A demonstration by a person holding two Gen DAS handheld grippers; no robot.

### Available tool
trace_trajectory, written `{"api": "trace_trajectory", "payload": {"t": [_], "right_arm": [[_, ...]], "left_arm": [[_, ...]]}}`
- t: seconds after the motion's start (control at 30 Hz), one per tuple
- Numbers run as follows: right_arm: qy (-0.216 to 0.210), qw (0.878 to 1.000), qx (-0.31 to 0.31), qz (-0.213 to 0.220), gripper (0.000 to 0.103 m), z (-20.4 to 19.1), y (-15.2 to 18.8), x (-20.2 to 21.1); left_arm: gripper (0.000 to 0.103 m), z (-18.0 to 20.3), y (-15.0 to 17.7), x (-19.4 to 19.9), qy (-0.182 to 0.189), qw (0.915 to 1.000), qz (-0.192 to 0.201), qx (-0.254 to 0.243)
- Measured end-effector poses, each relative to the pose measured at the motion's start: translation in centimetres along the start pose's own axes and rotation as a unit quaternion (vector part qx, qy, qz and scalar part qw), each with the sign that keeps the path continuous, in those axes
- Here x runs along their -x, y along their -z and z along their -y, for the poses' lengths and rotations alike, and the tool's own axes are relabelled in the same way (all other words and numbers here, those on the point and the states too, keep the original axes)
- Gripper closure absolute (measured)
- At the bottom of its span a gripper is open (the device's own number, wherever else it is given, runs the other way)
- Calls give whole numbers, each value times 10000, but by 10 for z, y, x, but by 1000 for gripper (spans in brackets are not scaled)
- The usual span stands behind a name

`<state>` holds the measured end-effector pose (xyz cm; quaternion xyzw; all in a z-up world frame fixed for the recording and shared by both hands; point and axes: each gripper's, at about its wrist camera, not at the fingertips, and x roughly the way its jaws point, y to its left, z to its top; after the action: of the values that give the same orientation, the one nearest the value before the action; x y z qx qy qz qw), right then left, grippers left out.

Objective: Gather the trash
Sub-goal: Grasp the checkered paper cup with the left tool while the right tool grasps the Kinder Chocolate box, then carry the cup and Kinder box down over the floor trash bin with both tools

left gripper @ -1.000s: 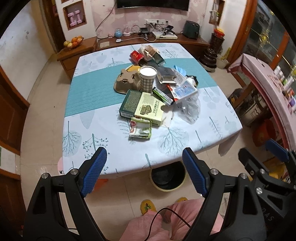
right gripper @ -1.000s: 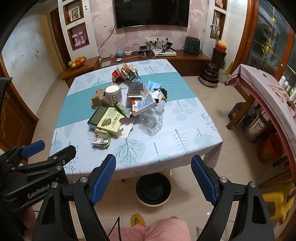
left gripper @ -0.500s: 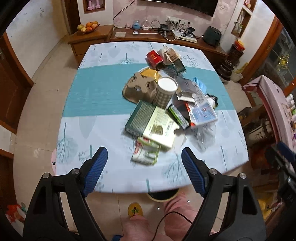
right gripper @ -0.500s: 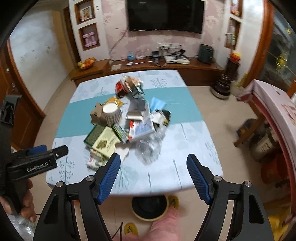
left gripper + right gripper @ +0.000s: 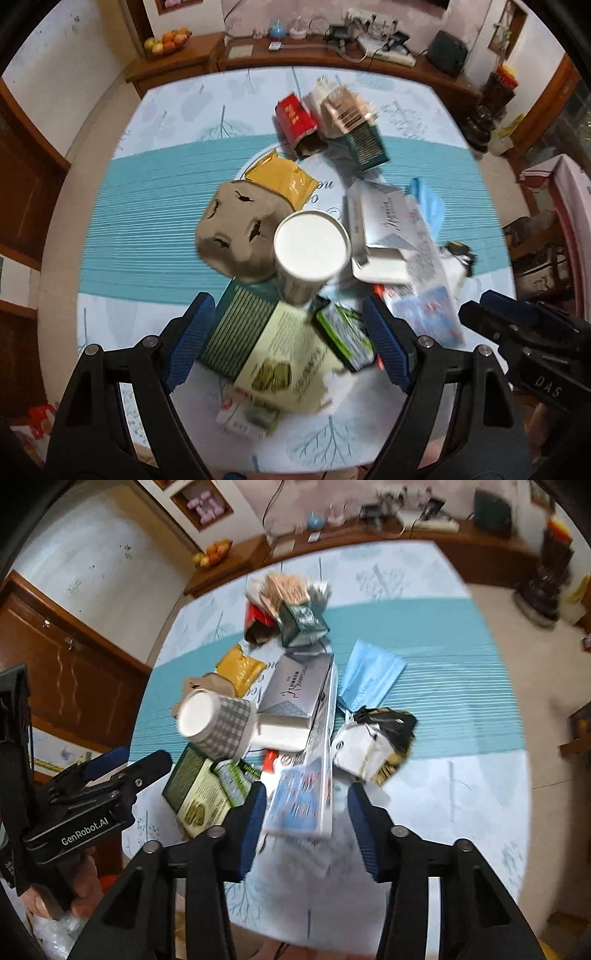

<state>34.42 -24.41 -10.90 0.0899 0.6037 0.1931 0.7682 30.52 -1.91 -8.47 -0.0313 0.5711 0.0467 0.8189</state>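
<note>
Our right gripper is closing its jaws, and the near end of a flat white-and-blue printed pack sits between the blue pads, but we can't see them pressing on it, so nothing's gripped. Our left gripper hangs with its jaws spread wide over a green and cream carton, holding nothing.

Working outward, the trash is all heaped in the middle of the table, which wears a teal-striped leaf-print cloth. Just past the carton stands an upright checked paper cup, touching a brown moulded pulp tray, with a yellow packet tucked behind that. A small green wrapper lies beside the carton, and a small white and red pack pokes out near the table edge.

On the right side there's a silver box, a blue face mask and a crumpled white and black wrapper. At the far end are a red box and a dark green box.
</note>
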Motion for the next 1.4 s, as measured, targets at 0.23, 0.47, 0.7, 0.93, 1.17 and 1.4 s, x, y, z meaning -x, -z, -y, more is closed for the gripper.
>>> {"api": "trace_trajectory", "payload": {"t": [0.23,0.47,0.7,0.93,1.17,1.4], "right_arm": [[-296,9987,63,-422,59,12,-24,-57],[-649,9957,-23,-662,87,11,-20,-76],[-519,9982,69,-292,91,-4,-18,-41],[22,9994,223,254,92,-32,-7,13],[325,9972,107,661,92,-69,33,72],[531,9917,-255,1146,92,-108,108,126]], "left_arm": [[23,7,-18,-46,-225,9994,-241,73],[62,6,-18,-57,-242,9989,-348,177],[63,-3,-13,-19,-293,9992,133,232],[63,-18,1,51,-101,9976,657,186],[63,-41,39,118,363,9945,977,39],[63,-62,103,171,902,9878,1142,-548]]}}
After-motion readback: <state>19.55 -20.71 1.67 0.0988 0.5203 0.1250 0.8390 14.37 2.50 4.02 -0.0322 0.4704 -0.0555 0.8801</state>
